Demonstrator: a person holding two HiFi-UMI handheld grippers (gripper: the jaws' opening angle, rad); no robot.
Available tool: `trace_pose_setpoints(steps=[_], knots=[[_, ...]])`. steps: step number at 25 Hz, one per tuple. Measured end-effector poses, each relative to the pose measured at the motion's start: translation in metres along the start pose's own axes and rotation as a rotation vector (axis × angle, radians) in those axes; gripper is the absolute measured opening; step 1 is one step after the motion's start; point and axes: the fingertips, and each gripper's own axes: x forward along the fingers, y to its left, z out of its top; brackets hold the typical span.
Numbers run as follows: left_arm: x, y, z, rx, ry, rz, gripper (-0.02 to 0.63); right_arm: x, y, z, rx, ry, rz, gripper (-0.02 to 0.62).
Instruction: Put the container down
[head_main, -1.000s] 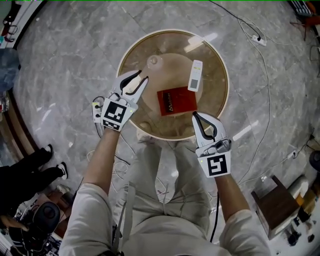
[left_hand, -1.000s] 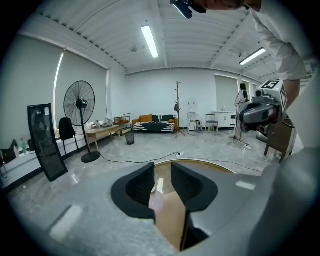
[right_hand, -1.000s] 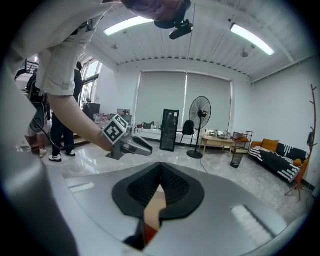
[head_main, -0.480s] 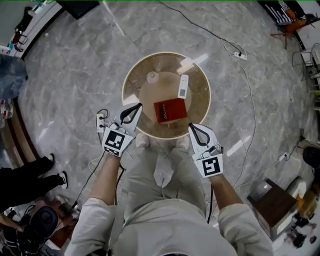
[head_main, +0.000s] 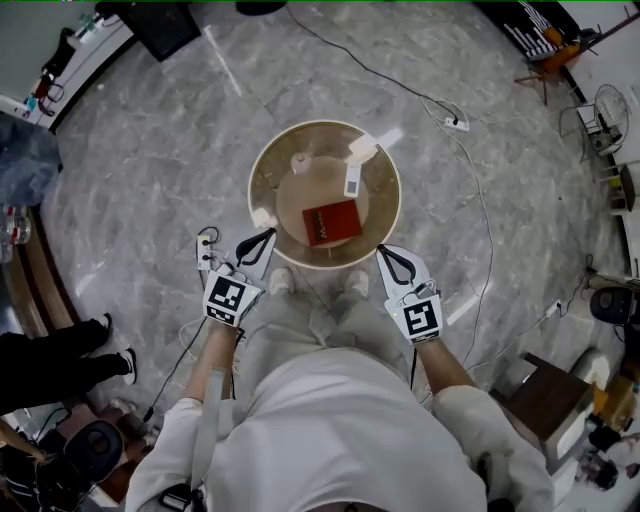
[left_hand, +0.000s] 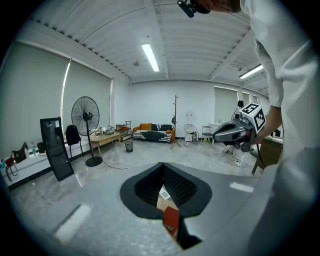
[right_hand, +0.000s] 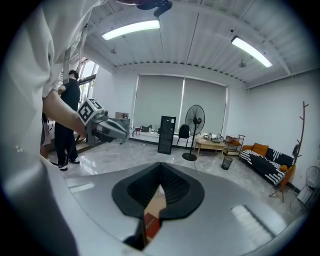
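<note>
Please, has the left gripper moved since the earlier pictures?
Yes. The left gripper has drawn back: earlier it reached over the round table, and now its tips are only at the table's near-left rim.

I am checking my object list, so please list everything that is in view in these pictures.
Round table: one, brown glass, mid-floor.
Red box: one, red, on the table.
Flat device: one, white, behind the box.
Small object: one, pale, table's far left.
Power strips: two, white, on the floor; the second beyond the table.
Bystander's legs: one pair, dark, left edge.
Left gripper: one, white, shut, empty, near table's left.
Right gripper: one, white, shut, empty, near table's right.
</note>
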Motion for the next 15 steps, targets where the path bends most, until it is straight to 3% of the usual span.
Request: trace_pose_setpoints(steps=[6,15], knots=[[-0.035,-0.030,0.011,0.023,0.009,-0.003,0.006,-0.041,0.008,0.015,0.025,-0.012,-0.033,0.006],[-0.051,-0.033,0.037,0.084,-0.005,-0.017,0.006,-0.062,0.013,0.028,0.033,-0.026,-0.074,0.005]])
